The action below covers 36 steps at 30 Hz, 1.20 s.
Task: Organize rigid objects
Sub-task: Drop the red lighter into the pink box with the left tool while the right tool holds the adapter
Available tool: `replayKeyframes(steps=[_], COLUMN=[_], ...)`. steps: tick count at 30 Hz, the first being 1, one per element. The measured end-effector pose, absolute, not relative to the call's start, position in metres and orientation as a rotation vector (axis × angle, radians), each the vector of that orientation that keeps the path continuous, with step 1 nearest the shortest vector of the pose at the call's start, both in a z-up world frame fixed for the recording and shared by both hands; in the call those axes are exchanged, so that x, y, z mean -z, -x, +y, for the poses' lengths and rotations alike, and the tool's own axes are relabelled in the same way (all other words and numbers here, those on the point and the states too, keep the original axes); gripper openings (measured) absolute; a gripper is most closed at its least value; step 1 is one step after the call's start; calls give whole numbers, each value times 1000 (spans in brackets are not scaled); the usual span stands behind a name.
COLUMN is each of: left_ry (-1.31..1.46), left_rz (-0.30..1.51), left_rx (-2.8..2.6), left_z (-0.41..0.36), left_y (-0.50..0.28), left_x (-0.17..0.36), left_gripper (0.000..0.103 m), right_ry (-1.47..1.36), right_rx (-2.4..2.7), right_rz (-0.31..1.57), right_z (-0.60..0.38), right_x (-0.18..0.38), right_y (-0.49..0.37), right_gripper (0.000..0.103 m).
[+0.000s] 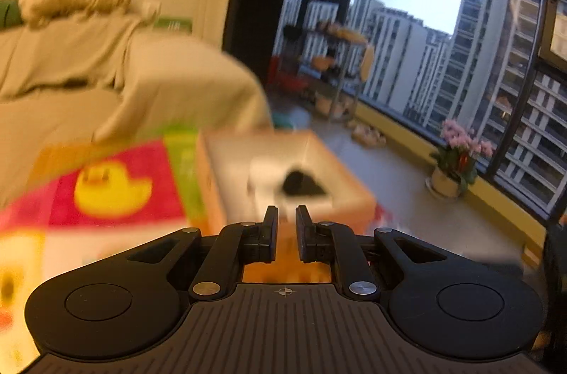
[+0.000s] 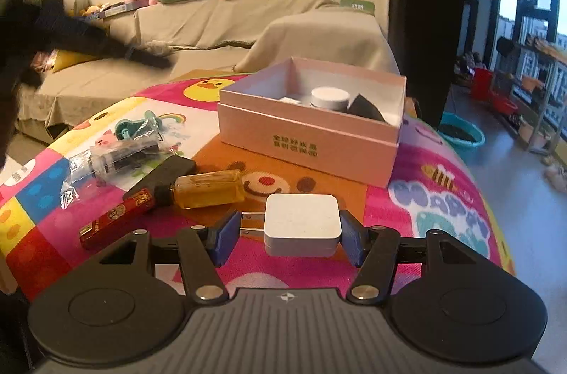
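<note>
A pink box (image 2: 312, 140) stands open on the colourful mat and holds a white round lid (image 2: 329, 97) and a black wedge (image 2: 365, 107). My right gripper (image 2: 288, 234) is shut on a white plug charger (image 2: 302, 223), its prongs pointing left, just above the mat in front of the box. On the mat to the left lie an amber bottle with a black cap (image 2: 198, 184), a red lighter (image 2: 117, 218), a bagged dark tube (image 2: 113, 158) and a green toy (image 2: 136, 126). My left gripper (image 1: 286, 218) is nearly closed and empty, above the blurred box (image 1: 283, 168).
A beige covered sofa (image 2: 219, 20) with cushions and plush toys stands behind the table. The mat's right edge (image 2: 492, 218) drops to the floor. A balcony with shelves (image 2: 524, 80), a teal basin (image 2: 460, 131) and a potted plant (image 1: 457, 168) lies to the right.
</note>
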<state>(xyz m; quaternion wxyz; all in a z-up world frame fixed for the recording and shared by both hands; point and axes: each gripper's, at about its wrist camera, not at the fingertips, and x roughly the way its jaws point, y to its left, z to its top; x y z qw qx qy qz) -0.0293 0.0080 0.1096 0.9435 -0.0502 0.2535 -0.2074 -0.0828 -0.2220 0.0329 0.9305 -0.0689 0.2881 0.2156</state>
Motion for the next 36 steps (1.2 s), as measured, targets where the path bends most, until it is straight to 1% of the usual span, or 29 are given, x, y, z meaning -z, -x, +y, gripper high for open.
replayKeyframes(steps=[3,6,12,15,17,20,22,23,25,26,27,30,33,34,35,36], left_ry=[131,137,139,131,74,-121,-166,-157,-136,-130,-129,-127,-110,-129,-162,-183], left_rz=[500,520,660,775,819,849,864,878,887,901,902,867,833,817,799,785], left_rx=[444,449,403,407,437,398,386,397,413,417,414,408,414,419,419,424], left_z=[4,9,29,32,26,6,-1,-1,-4,-6,-8,-14,-19,-22,-24,-25], left_y=[9,5,22,41,62,92,100,100,98,96,95,88,86,89,92,94], left_x=[-119,-110,-71,-58,-51,-41,-33,-29,-22,-17,-14,-12,-8,-8,-8,-7], left_gripper=[13,14,13,16,17,20,20,22,31,31,32,32,32,31,27,26], right_ry=[121,101,55,34,43,51,57,59,67,73,78,100,126,134,138,140], right_rx=[-420,-416,-424,-433,-432,-436,-435,-434,-429,-426,-422,-417,-422,-420,-421,-429], right_rz=[589,575,606,586,582,567,570,571,573,575,577,577,576,577,578,583], right_z=[-221,-222,-226,-229,-228,-227,-226,-226,-225,-224,-224,-220,-217,-216,-215,-216], right_x=[-29,-27,-14,-15,-15,-15,-15,-15,-15,-15,-14,-14,-13,-13,-13,-13], right_y=[81,82,72,75,77,79,78,78,78,78,78,80,81,82,82,83], right_gripper=[60,60,60,60,60,60,60,60,60,60,62,78,78,78,78,76])
